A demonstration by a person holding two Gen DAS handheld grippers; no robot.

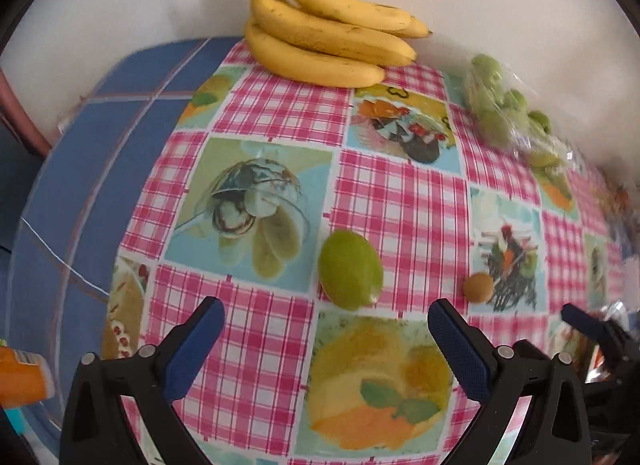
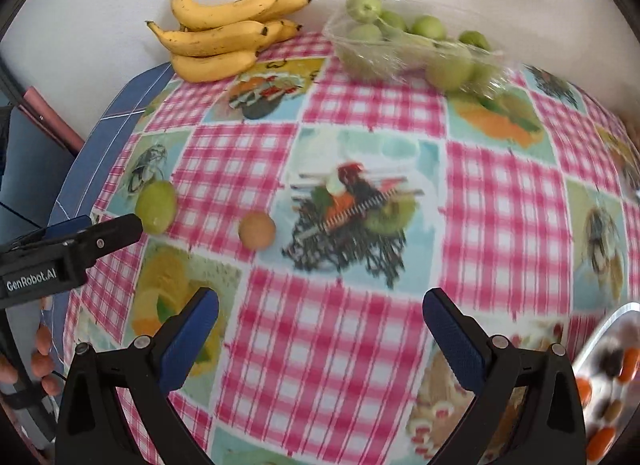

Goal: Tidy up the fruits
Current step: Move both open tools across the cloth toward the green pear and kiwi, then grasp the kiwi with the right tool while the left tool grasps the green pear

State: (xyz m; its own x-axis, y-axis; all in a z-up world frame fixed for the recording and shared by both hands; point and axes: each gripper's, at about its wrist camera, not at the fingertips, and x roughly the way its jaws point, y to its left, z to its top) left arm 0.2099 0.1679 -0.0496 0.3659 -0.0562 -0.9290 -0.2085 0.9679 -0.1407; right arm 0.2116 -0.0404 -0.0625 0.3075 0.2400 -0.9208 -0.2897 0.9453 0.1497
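Jaws of both my left gripper (image 1: 326, 339) and right gripper (image 2: 320, 329) are gaping, empty; I'm centring the left on the green fruit (image 1: 350, 275), lower middle of frame, closing gently.

bench cover (image 2: 360, 345): printed pink-check cloth, smooth, slight sheen | bananas (image 1: 320, 37): matt yellow peel, brown flecks | bag (image 2: 404, 53): clear glossy plastic film, crinkled | green fruit (image 1: 350, 275): smooth, glossy patch | small brown fruit (image 2: 257, 231): matt skin | left hand-held gripper (image 1: 326, 333): matt black plastic, textured blue pads (image 1: 460, 349), metal pins
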